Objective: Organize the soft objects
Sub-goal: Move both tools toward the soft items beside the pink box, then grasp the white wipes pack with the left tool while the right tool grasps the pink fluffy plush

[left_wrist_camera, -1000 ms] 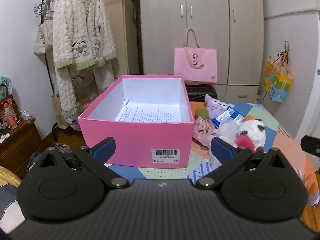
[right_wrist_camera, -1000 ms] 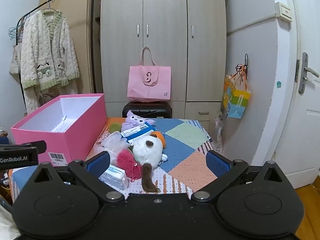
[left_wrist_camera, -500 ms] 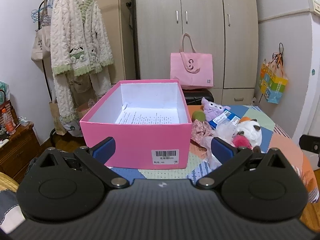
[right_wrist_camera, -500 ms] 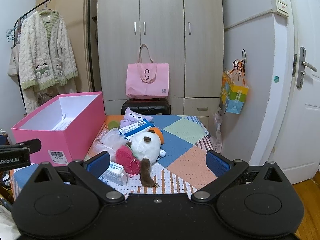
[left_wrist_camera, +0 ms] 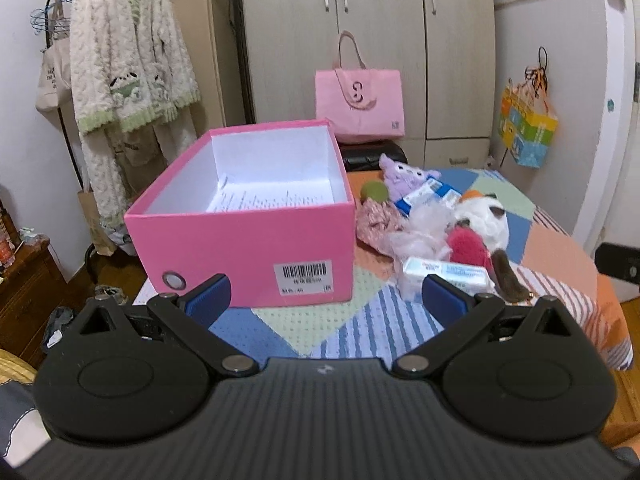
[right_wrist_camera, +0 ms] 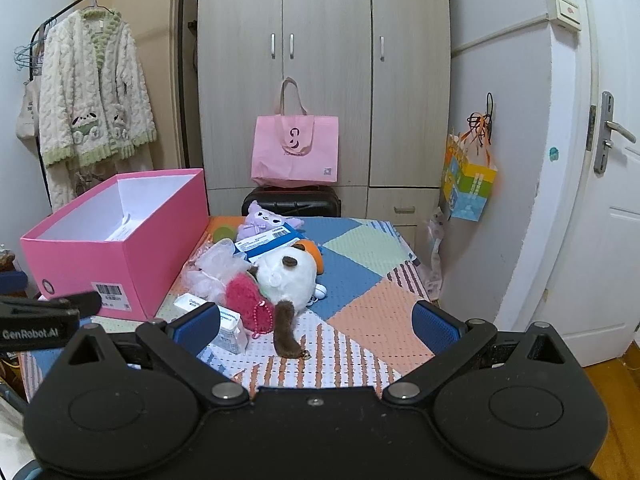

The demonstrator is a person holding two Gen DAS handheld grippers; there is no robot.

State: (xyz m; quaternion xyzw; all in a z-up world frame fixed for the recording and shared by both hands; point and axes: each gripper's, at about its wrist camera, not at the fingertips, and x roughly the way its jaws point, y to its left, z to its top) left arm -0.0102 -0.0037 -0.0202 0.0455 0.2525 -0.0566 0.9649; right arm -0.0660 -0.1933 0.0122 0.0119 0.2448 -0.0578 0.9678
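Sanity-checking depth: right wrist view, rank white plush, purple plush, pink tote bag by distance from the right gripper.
From the right gripper:
1. white plush, centre of the pile, just ahead.
2. purple plush, far table edge.
3. pink tote bag, off the table, against the wardrobe.

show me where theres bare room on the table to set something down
Free: the patchwork cloth right of the white plush, out to the table edge, and the near strip before the pink box. Crowded: the pile between box and plush.
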